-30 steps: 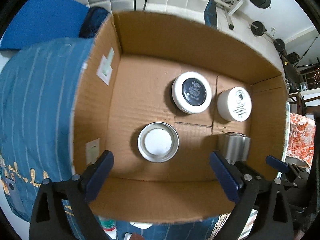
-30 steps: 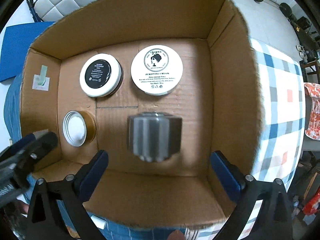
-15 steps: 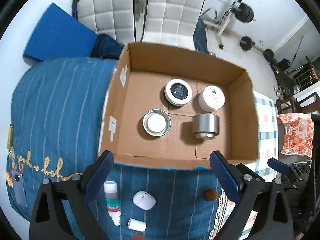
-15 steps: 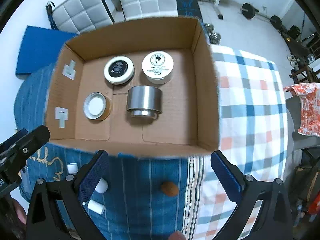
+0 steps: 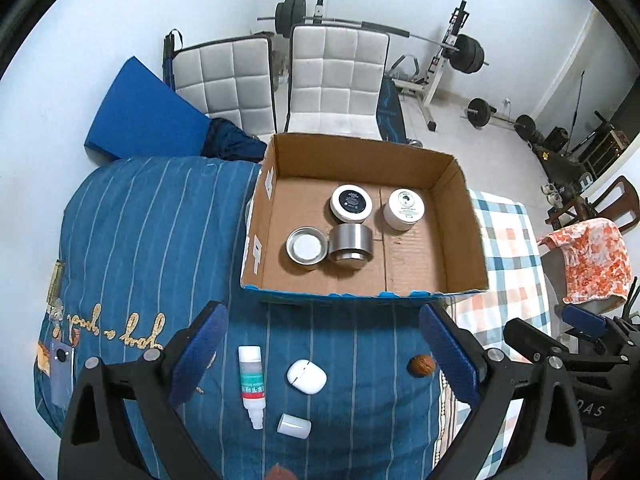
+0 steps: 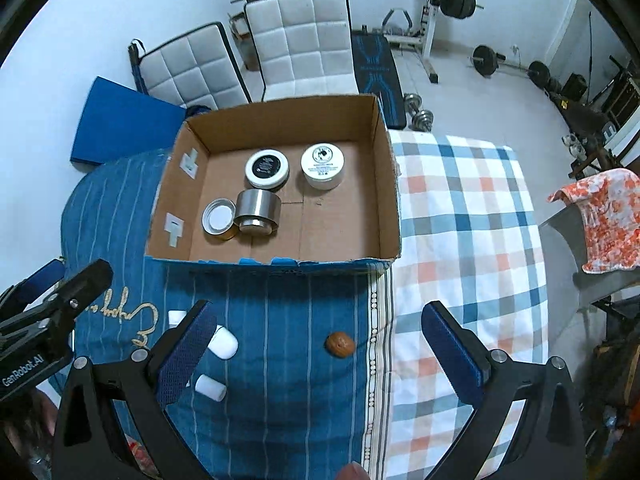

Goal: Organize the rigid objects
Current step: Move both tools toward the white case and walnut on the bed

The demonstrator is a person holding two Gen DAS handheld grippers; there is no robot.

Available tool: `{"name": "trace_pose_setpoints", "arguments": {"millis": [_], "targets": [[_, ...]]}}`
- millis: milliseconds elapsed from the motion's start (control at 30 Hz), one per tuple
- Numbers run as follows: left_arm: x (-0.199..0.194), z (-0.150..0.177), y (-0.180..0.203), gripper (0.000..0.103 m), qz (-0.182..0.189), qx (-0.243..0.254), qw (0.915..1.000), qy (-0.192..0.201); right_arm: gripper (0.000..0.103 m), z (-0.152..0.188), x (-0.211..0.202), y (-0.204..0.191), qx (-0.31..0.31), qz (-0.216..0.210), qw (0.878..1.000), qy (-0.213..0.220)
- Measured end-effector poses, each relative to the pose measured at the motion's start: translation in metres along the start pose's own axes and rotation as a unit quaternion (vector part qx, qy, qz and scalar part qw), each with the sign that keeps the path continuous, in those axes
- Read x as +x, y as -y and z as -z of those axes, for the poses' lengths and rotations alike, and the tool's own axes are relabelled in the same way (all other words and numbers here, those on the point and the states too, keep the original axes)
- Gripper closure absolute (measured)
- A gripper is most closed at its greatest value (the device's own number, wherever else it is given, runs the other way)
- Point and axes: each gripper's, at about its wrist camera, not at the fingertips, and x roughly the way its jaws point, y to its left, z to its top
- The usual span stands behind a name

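Four containers are seen packed in the cardboard box (image 5: 460,216) at frame centre. A dropper bottle (image 5: 251,380), earbud case (image 5: 306,376), cap (image 5: 294,426) and walnut (image 5: 420,366) are left on the bed below. Both the left tool (image 5: 320,360) and right tool (image 6: 316,356) are held wide and empty.

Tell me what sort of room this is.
Probably a home room used as a gym: a barbell on its rack, loose dumbbells on the tiled floor, and a bed under a blue striped blanket holding the cardboard box.

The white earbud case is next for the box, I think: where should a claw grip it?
Across the narrow sides of the white earbud case, from straight above: it lies flat on the blue cloth, rounded, clear of the bottle and cap.
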Motion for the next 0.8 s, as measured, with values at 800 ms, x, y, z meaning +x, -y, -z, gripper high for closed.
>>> {"name": "trace_pose_setpoints", "arguments": {"millis": [800], "targets": [[0.035, 0.047, -0.025, 0.005, -0.016, -0.048, 0.9965, -0.067, 0.000, 0.040, 0.038, 0.018, -0.006, -0.003, 0.998, -0.066]]}}
